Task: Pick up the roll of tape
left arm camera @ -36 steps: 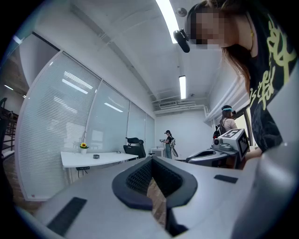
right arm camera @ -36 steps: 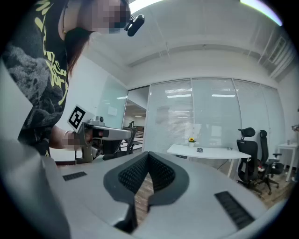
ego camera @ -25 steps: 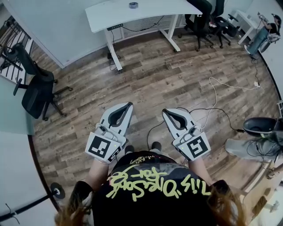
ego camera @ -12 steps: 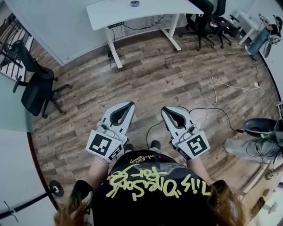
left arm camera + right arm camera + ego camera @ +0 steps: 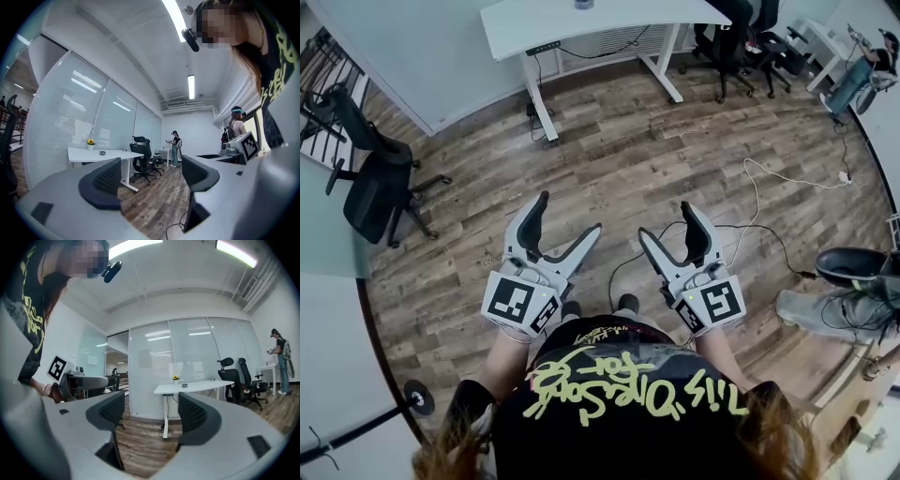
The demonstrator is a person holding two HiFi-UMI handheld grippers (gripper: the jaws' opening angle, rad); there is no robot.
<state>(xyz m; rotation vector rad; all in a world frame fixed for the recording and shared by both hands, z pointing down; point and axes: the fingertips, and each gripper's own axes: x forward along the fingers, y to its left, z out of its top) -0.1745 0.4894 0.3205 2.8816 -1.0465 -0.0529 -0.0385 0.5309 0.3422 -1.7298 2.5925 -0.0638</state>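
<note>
— White desk (image 5: 609,23) across the room: what lies on it?
— 1 roll of tape (image 5: 582,4), on the desktop, well apart from both grippers.
— Left gripper (image 5: 569,213)?
— Jaws opening, fingers spread wide, only the wooden floor (image 5: 675,141) seen between them.
— Right gripper (image 5: 666,220)?
— Same finding: jaws opening, fingers spread, gripping nothing. The 2 grippers sit side by side, apart, in front of the person's black shirt (image 5: 619,403).

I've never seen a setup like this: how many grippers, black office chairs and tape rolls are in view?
Grippers: 2 (left gripper, right gripper; jaws opening, nothing between them)
Black office chairs, clearly seen: 3
Roll of tape, on the white desk: 1
Total: 6
</note>
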